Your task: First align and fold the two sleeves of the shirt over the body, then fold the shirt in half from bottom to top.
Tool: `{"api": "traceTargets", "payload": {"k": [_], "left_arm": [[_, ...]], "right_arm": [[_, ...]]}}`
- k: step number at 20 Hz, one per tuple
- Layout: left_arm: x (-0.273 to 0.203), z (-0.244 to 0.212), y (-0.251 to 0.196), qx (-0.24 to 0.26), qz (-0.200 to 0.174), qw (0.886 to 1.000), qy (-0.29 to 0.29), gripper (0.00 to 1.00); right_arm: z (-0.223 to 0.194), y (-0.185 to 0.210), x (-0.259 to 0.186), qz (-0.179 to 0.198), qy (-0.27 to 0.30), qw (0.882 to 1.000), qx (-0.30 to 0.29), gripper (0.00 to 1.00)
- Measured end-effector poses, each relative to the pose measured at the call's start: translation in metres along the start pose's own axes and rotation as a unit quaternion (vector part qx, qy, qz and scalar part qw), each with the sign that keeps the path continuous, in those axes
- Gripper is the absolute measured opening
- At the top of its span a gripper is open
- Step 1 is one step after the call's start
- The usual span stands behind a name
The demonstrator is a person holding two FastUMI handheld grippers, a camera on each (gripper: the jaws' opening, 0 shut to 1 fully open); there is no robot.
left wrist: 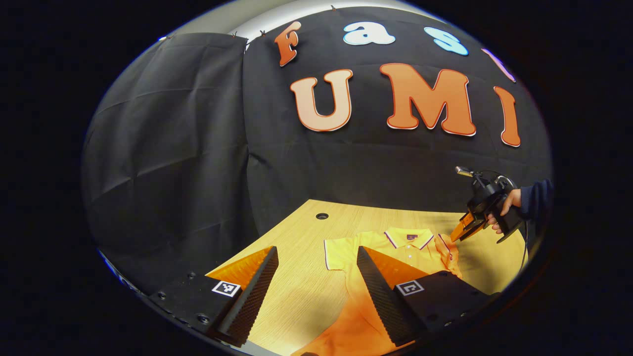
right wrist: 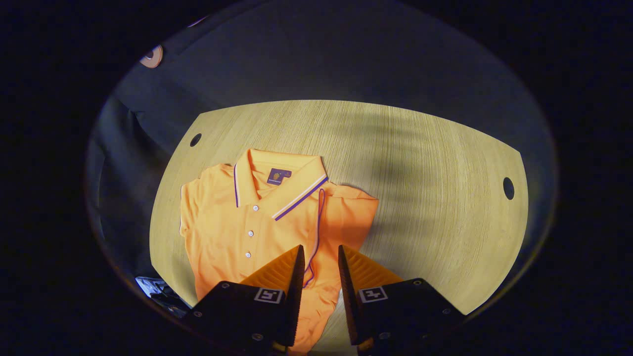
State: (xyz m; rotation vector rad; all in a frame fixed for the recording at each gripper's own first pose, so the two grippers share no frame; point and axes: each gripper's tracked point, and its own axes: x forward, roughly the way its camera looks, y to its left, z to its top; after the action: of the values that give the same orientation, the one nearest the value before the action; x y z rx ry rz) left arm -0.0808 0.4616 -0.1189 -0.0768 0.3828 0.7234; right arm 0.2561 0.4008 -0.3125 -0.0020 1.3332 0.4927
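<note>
Orange short-sleeved polo shirt [right wrist: 237, 227] with purple-striped collar lies face up on pale wooden table [right wrist: 420, 163], lower left of centre in right gripper view. One sleeve [right wrist: 346, 212] folded in over body; other sleeve [left wrist: 339, 252] spread out flat. Right gripper [right wrist: 319, 269] above shirt, jaws narrowly apart, nothing between. Left gripper [left wrist: 316, 277] wide open, empty, at bottom of left gripper view. Hand [left wrist: 504, 207] holds right gripper at frame's right.
</note>
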Motion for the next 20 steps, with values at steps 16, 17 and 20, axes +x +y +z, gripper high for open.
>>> {"api": "traceTargets", "payload": {"k": [16,17,20], "left_arm": [[0.231,-0.096,-0.048,0.027,-0.189,0.942,0.275,0.98],[0.241,-0.106,-0.052,0.043,-0.197,0.936,0.288,0.98],[0.26,-0.131,-0.065,0.028,-0.204,0.91,0.359,0.98]], "right_arm": [[-0.06,-0.013,-0.124,-0.147,-0.214,0.957,0.131,0.9],[-0.066,-0.014,-0.132,-0.165,-0.224,0.952,0.128,0.9],[-0.079,-0.008,-0.158,-0.192,-0.258,0.937,0.135,0.9]]}}
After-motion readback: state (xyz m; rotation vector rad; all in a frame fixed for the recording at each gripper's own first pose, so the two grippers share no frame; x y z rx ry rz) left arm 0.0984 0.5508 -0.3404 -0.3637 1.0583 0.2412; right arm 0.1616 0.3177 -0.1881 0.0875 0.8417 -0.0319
